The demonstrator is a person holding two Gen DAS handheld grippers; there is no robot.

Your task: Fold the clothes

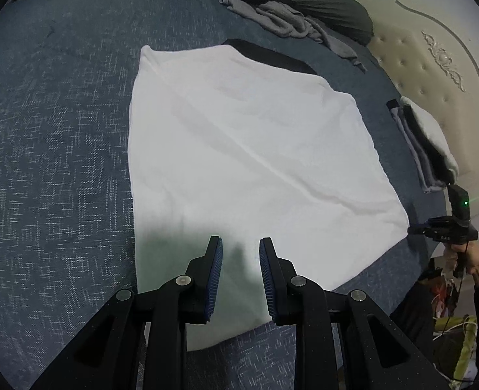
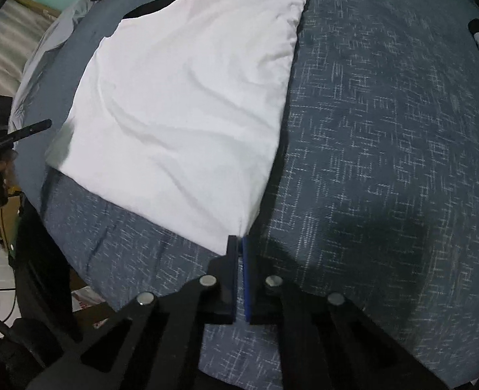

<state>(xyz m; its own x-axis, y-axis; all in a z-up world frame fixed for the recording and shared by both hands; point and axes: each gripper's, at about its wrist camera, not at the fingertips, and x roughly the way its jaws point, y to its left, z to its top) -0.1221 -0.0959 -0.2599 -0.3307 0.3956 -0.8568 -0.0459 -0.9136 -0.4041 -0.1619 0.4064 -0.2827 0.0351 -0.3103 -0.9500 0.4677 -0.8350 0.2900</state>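
A white garment [image 1: 246,149] lies spread flat on the blue bed cover [image 1: 60,130], with a black part [image 1: 265,55] showing from under its far edge. My left gripper [image 1: 241,243] is open just above the garment's near edge, with only the cloth's surface below its fingers. In the right wrist view the same white garment [image 2: 180,107] fills the upper left, and my right gripper [image 2: 241,240] is shut on its near corner. From the left wrist view, the right gripper [image 1: 413,229] is seen at the garment's right corner, held by a hand [image 1: 476,263].
A stack of folded clothes [image 1: 428,149] sits at the bed's right edge by a cream headboard [image 1: 434,65]. At the back lie a pile of grey clothes [image 1: 288,19] and a dark pillow [image 1: 320,0]. The bed's near edge drops to cluttered floor [image 2: 86,302].
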